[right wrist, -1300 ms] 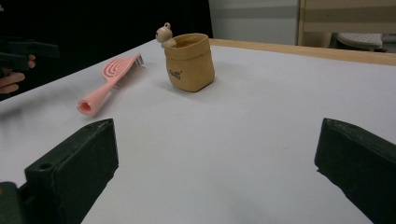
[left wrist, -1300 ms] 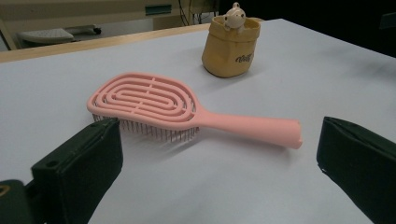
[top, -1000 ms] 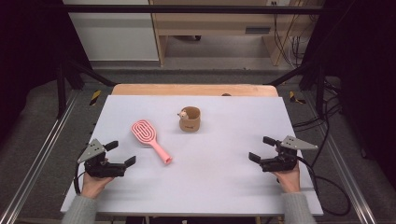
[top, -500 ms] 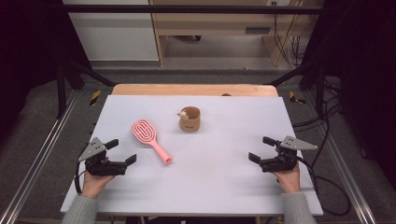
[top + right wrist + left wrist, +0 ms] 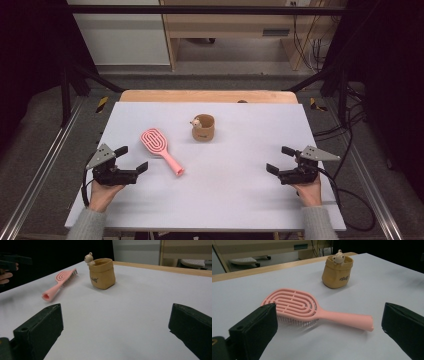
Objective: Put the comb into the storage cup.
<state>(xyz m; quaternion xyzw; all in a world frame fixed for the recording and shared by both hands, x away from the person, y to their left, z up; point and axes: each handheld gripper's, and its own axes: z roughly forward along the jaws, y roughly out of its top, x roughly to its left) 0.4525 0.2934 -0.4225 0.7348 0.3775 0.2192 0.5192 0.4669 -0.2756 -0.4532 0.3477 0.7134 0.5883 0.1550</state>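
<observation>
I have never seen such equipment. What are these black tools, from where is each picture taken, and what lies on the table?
A person sits at a white table and holds a hand tool in each hand: the left gripper and the right gripper. Each has two black jaws, open and holding nothing. One picture comes from a camera above the table. The two others come from small cameras on the grippers, looking out between their own jaws. On the table lie a pink hairbrush, nearer the left gripper, and a small tan pouch standing upright, with a little animal figure at its rim.
</observation>
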